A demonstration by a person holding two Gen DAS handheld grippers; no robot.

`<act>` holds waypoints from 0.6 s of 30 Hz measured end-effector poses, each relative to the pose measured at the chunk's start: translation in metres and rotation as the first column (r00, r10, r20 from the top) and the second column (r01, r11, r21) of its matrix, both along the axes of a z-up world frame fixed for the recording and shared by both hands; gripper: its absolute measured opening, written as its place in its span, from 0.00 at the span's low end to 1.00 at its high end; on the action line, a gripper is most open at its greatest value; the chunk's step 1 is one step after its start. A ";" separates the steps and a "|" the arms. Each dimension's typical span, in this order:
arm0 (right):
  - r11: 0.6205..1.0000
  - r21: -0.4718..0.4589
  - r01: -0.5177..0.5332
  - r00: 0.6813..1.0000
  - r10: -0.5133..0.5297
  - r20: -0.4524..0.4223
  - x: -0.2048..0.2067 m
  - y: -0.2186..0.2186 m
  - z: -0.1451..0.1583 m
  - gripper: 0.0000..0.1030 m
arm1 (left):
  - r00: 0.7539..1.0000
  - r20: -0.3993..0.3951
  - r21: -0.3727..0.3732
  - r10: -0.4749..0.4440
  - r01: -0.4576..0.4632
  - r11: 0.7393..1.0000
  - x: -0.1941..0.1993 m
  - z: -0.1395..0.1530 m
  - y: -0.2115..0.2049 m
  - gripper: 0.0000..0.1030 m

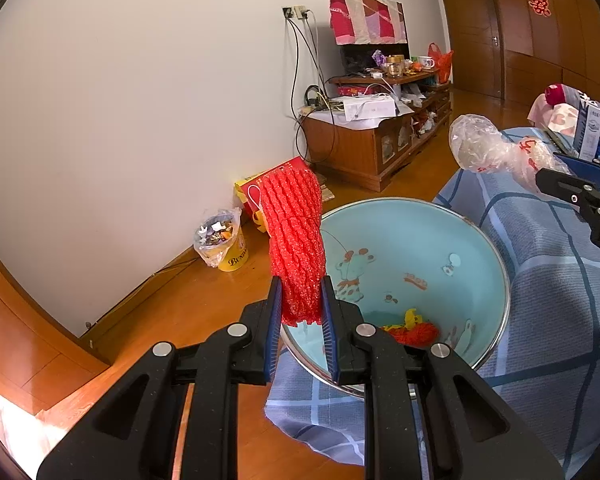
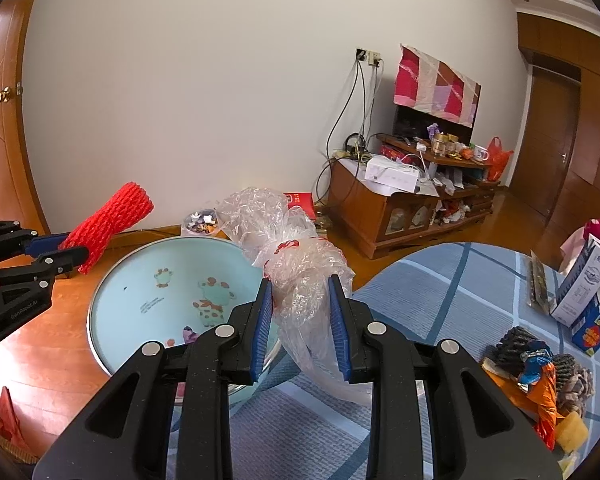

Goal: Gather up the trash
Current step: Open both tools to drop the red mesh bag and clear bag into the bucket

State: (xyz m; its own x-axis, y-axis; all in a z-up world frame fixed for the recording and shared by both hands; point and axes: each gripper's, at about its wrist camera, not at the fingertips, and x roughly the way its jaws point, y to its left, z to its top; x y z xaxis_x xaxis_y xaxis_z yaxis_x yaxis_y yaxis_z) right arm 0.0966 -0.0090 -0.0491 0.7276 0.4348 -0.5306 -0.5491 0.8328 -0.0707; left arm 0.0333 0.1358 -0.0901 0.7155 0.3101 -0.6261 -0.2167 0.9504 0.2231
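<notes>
My left gripper [image 1: 300,300] is shut on a red foam fruit net [image 1: 296,236] and holds it upright above the near rim of a light blue enamel basin [image 1: 416,240]. In the right wrist view the same red net [image 2: 108,220] sticks out of the left gripper [image 2: 76,252] at the far left. My right gripper [image 2: 300,304] is shut on a crumpled clear plastic bag [image 2: 296,264] just right of the basin [image 2: 140,280]. The bag [image 1: 496,148] shows at the right in the left wrist view. Red and yellow scraps [image 1: 412,328] lie in the basin.
The basin rests on a table with a blue checked cloth [image 2: 440,292]. A milk carton [image 2: 584,288], dark knitted items and orange wrappers [image 2: 536,368] lie at its right. On the wooden floor stand a lined yellow bin [image 1: 222,244] and a cluttered TV cabinet [image 1: 376,140].
</notes>
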 end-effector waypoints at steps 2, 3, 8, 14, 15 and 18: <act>1.000 -0.001 -0.001 1.000 0.001 0.000 0.000 0.001 0.000 0.28 | 1.000 0.000 0.001 0.000 0.000 1.000 0.000 0.000 0.000 0.18; 1.000 -0.001 -0.001 1.000 0.001 0.000 0.000 0.001 0.000 0.28 | 1.000 0.000 0.000 0.000 0.000 1.000 0.000 0.000 0.000 0.18; 1.000 -0.001 -0.001 1.000 0.001 -0.001 0.000 0.001 0.000 0.28 | 1.000 0.000 0.000 -0.001 0.001 1.000 0.000 0.000 0.000 0.18; 1.000 -0.003 -0.005 1.000 0.005 0.000 -0.001 0.002 0.000 0.28 | 1.000 0.000 -0.002 -0.002 0.002 1.000 -0.001 0.000 0.001 0.18; 1.000 -0.003 -0.004 1.000 0.004 0.000 -0.001 0.002 0.000 0.28 | 1.000 -0.001 -0.002 -0.002 0.002 1.000 -0.001 -0.001 0.001 0.18; 1.000 -0.002 -0.004 1.000 0.004 -0.002 -0.001 0.002 0.000 0.28 | 1.000 0.000 -0.002 -0.002 0.002 1.000 -0.001 0.000 0.000 0.18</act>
